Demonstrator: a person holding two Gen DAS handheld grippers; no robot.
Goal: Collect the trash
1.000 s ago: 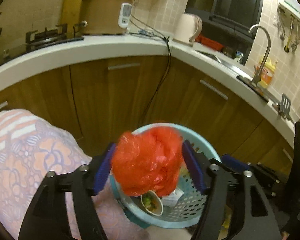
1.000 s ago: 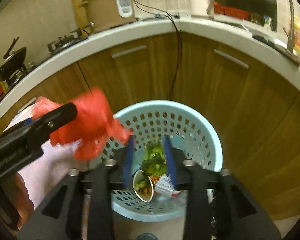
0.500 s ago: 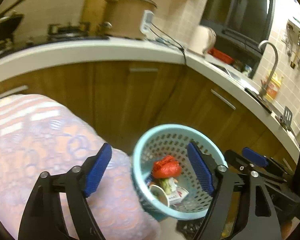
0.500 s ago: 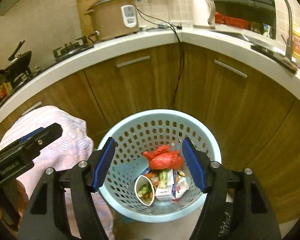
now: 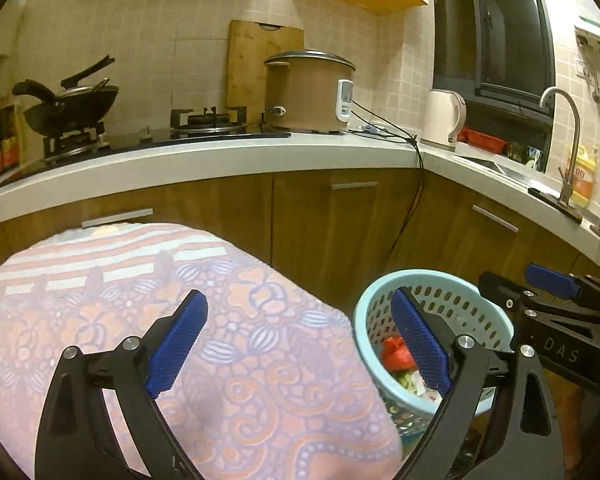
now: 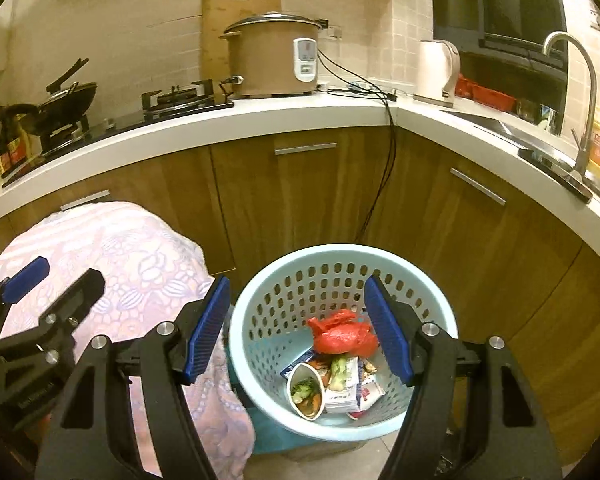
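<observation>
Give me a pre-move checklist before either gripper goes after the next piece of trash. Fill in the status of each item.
1. Left gripper open and holding nothing: ok.
2. Right gripper open and holding nothing: ok.
3. Red plastic bag lying inside the light blue basket, on top of the other trash: ok.
4. Paper cup with food scraps and the cartons below the rim, nothing hanging over it: ok.
5. Basket standing upright on the floor: ok.
6. Next piece of trash located: cannot tell; none shows on the patterned cloth or elsewhere in either view.
</observation>
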